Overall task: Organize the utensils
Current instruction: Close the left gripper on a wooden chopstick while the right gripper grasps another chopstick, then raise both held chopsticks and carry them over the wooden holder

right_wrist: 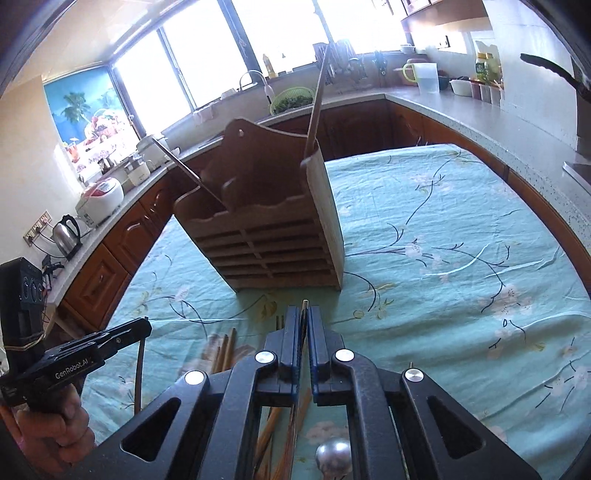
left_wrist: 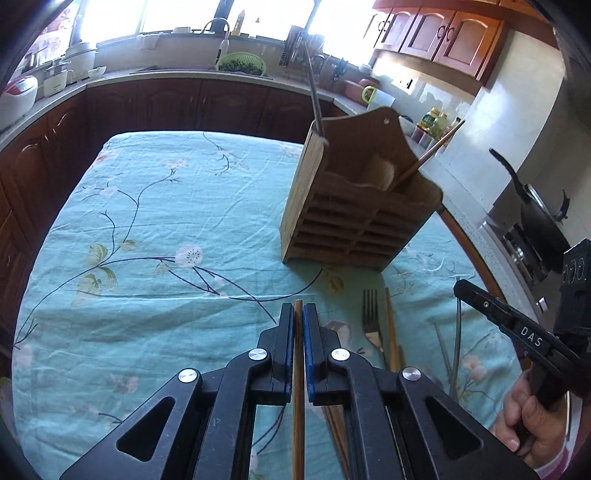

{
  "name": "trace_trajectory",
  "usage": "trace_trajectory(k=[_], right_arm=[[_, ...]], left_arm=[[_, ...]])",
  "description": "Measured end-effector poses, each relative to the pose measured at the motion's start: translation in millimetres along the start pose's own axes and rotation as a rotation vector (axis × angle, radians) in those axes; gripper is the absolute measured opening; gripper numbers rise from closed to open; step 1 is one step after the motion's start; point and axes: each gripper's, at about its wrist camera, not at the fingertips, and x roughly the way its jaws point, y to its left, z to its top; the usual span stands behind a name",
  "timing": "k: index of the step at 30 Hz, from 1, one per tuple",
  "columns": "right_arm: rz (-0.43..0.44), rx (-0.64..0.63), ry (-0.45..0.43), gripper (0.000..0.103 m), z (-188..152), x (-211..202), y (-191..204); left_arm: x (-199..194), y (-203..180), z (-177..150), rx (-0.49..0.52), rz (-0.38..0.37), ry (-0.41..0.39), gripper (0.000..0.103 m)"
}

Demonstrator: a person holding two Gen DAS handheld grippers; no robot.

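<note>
Both pinching: left gripper (left_wrist: 299, 314) clamps a wooden chopstick (left_wrist: 298, 398), right gripper (right_wrist: 304, 317) a dark utensil (right_wrist: 304, 308); wooden holder (left_wrist: 351, 206) upper centre beyond.

Floral tablecloth (left_wrist: 147, 221), kettle (right_wrist: 67, 230), rice cooker (right_wrist: 100, 199)

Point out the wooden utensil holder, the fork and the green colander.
wooden utensil holder (left_wrist: 351, 229), left wrist view, slatted front.
fork (left_wrist: 371, 314), left wrist view, tines.
green colander (left_wrist: 242, 61), left wrist view, rim.

A table under a teal floral-print cloth (left_wrist: 155, 229) fills the near ground. Beyond it, dark reddish-brown wooden base cabinets (left_wrist: 177, 107) carry a pale speckled stone countertop (right_wrist: 480, 122). Bright sunlit windows (right_wrist: 207, 62) line the far wall; matching wooden upper cabinets (left_wrist: 439, 33) hang right.
</note>
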Motion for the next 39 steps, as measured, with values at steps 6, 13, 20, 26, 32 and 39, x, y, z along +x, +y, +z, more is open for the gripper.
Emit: trace_trajectory(k=[6, 13, 20, 26, 32, 39], right_arm=[[0.039, -0.003, -0.095, 0.004, 11, -46, 11], [0.065, -0.028, -0.229, 0.004, 29, -101, 20], [0.076, -0.028, -0.284, 0.004, 41, -118, 19], [0.076, -0.015, -0.286, 0.004, 44, -114, 13], [0.072, -0.011, -0.290, 0.004, 47, -113, 10], [0.069, -0.021, -0.338, 0.004, 68, -117, 12]], left_arm=[[-70, 0, -5, 0.017, -0.041, -0.108, 0.003], [-141, -5, -13, 0.037, -0.071, -0.216, 0.003], [-171, -4, -17, 0.037, -0.086, -0.284, 0.003], [-165, -6, -12, 0.034, -0.087, -0.309, 0.003], [-159, -5, 0, 0.025, -0.091, -0.338, 0.003], [-155, -5, 27, 0.026, -0.093, -0.400, 0.003]])
